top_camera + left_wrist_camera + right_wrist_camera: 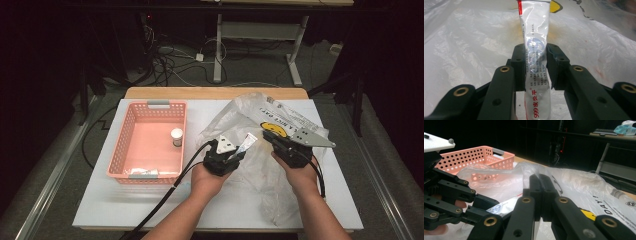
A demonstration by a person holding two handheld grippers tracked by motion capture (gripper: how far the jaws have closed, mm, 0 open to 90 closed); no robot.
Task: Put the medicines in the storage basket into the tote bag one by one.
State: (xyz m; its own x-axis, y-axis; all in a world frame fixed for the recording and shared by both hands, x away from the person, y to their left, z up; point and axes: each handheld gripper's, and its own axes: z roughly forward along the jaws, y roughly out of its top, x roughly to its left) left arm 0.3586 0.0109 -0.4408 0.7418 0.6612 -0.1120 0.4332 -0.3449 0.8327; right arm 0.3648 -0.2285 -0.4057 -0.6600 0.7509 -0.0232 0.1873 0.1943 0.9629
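From above, the left gripper (231, 152) holds a small white tube (246, 143) just over the crumpled plastic bag (260, 117) on the white table (100, 200), while the right gripper (280, 142) pinches the bag's film near its printed yellow face. The pink basket (122, 145) to the left already has a small white bottle (177, 136) standing in it and a flat packet (142, 172) against its near wall, so I'd judge the unpacking is partway done: this tube is out of the bag but not yet carried across to the basket. The left gripper view gives what the overhead shot cannot: the jaws are clamped on the tube's (536, 60) middle, pads pressed to both sides, with red print running along its length and the bag behind. The right gripper view shows its own jaws pressed flat together with the bag's (579, 182) film running in between them, the basket (474, 157) beyond, and the left gripper (480, 206) close alongside.
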